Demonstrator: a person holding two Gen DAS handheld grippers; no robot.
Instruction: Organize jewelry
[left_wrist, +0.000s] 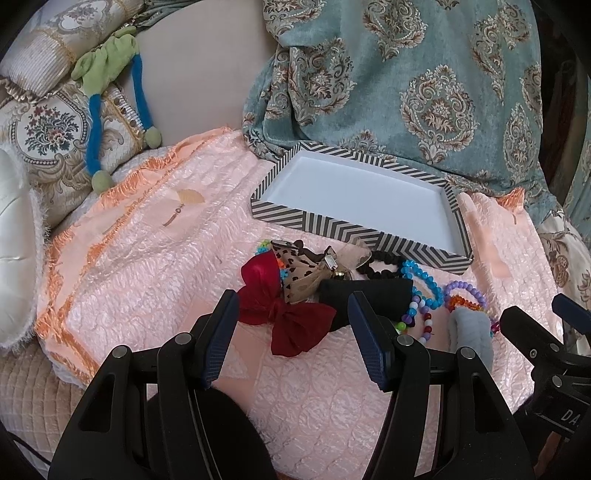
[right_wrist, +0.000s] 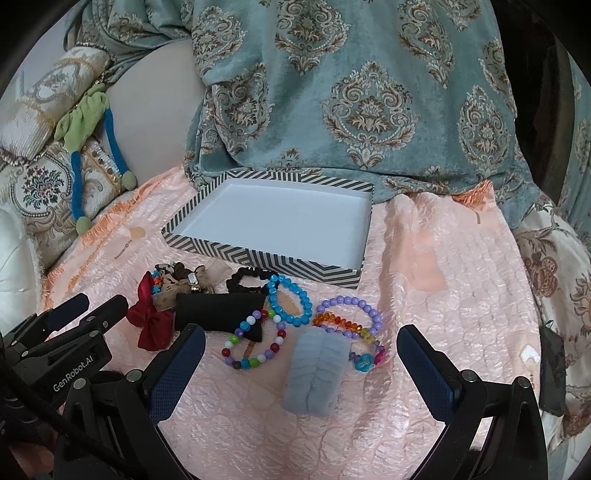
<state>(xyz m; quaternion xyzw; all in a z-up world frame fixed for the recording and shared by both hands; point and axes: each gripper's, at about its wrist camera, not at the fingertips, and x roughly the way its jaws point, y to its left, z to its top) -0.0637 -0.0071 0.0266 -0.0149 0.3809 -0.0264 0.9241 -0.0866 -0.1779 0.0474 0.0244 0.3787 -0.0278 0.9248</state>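
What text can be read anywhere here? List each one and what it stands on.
"GenRobot.AI": white lettering on the black body of the left hand-held gripper, right wrist view.
"DA": cut off at the frame edge, on the right hand-held gripper, left wrist view.
Small dark print on the pink quilt: too small to read.

A shiny peach quilted bedspread with an orange fringe (right_wrist: 424, 266) covers the seat. Behind it hangs a teal damask-patterned drape (right_wrist: 369, 92), beside a plain beige backrest (left_wrist: 199, 66). At the left lie cream floral embroidered cushions (left_wrist: 48, 129) in soft daylight.
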